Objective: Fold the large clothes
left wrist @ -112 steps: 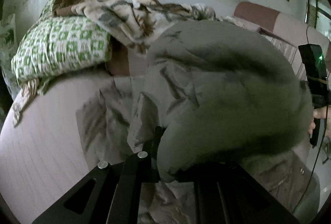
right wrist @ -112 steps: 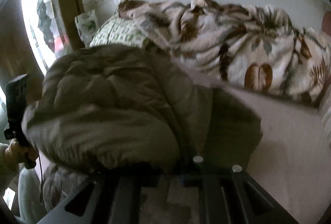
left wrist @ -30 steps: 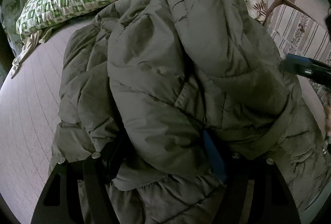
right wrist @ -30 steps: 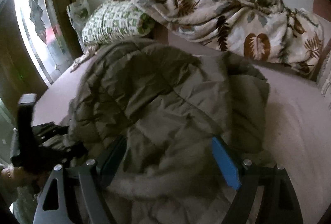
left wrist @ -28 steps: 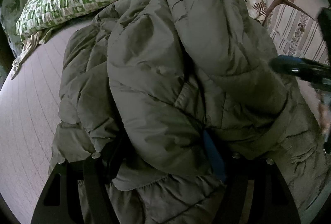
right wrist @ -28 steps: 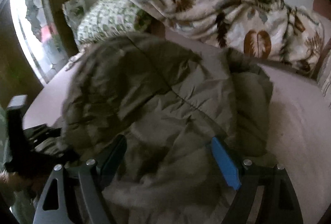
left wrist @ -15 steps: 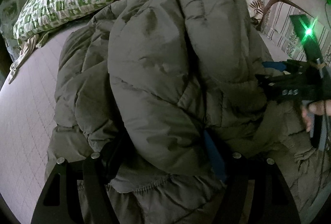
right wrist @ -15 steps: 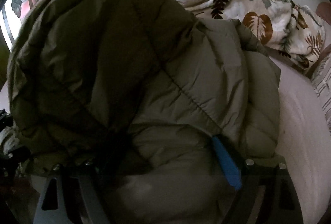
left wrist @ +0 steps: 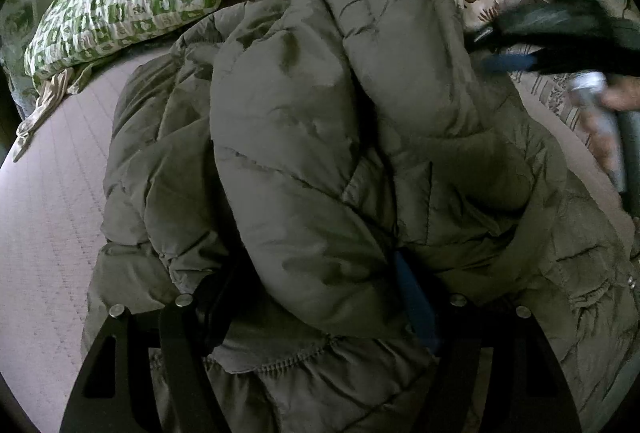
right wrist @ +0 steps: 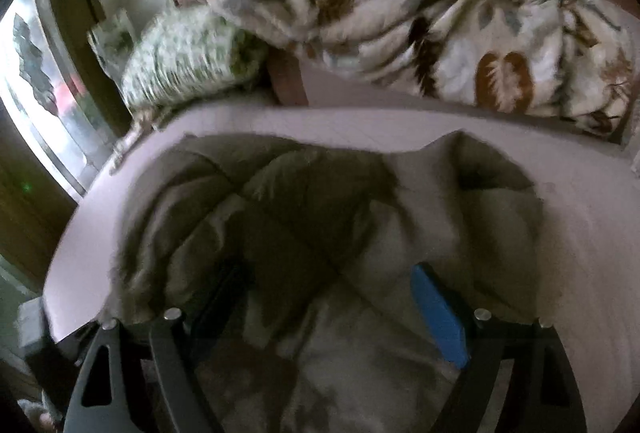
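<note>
Olive-green quilted puffer coat (left wrist: 320,137) lies heaped on the pale pink bed (left wrist: 44,225), toward the near edge, bulk doubled over itself into a tall puffy mound. Green-and-white patterned pillow (left wrist: 120,5) and a cream leaf-print blanket (right wrist: 460,33) sit along the far edge by the wall, well apart from the work. Left gripper (left wrist: 316,297): jaws fairly wide but packed with a thick roll of the coat near a stitched hem, blue pad pressed against the fabric, so it reads as a grip on a fat fold. Right gripper (right wrist: 332,297): jaws spread wide over the coat, blue pad (right wrist: 440,317) clear of the fabric, which lies loose and flat beneath; nothing appears pinched (view is motion-blurred, so not certain). In the left view it shows as a dark blur at the coat's right flank. Step in hand, by my reading: one part has been laid over and the right hand is free to take a new hold. Next move likely calls for finding an edge or sleeve on the right side, closing on it, then carrying it across while the left anchors the mound, which looks springy and apt to unroll.
</note>
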